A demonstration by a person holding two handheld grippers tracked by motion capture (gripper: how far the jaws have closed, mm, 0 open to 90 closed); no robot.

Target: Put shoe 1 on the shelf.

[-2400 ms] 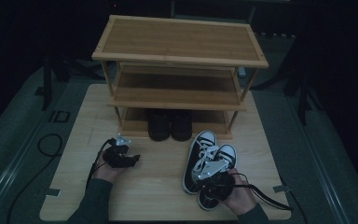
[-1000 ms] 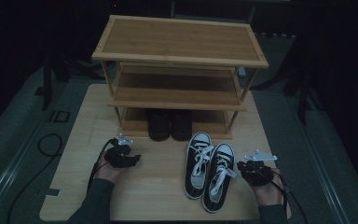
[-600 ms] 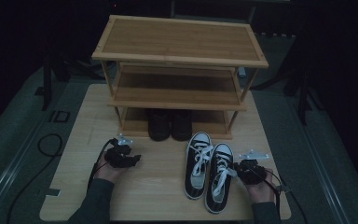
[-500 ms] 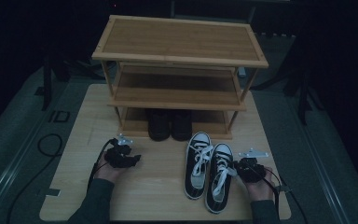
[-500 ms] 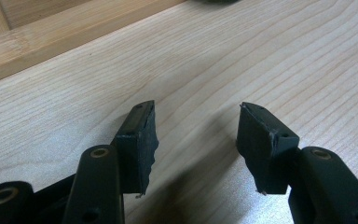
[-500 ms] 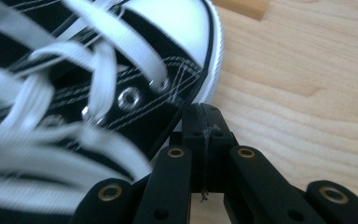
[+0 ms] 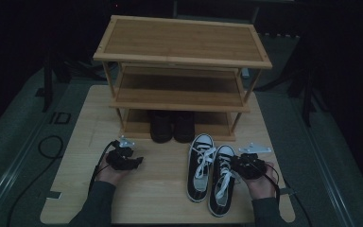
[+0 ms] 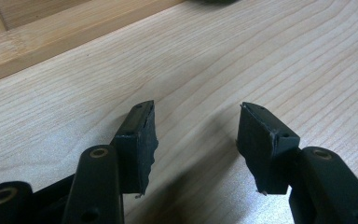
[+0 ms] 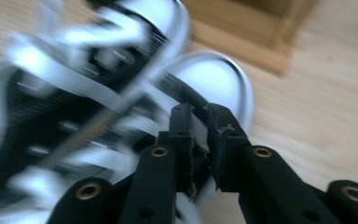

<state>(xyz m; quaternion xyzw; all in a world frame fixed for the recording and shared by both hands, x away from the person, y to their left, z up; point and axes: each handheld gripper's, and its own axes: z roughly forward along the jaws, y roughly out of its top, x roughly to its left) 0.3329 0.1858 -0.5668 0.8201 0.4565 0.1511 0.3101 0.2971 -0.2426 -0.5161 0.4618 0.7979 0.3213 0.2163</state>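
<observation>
Bare counter point(image 7: 160, 189) lies between the hands; right tongs point(image 7: 238, 165), narrowly parted and just opening, touch the right sneaker point(image 7: 221, 179); left tongs point(image 8: 196, 135) gape wide, holding nothing.

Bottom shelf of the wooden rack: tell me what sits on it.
On the bottom shelf stands a pair of dark shoes, toes toward the person. Their heels and the shelf's back are hidden under the middle shelf, in shadow.

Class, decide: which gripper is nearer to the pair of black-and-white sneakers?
Right. The right gripper sits against the sneakers' right side; the left gripper rests apart on the table, off to their left.
</observation>
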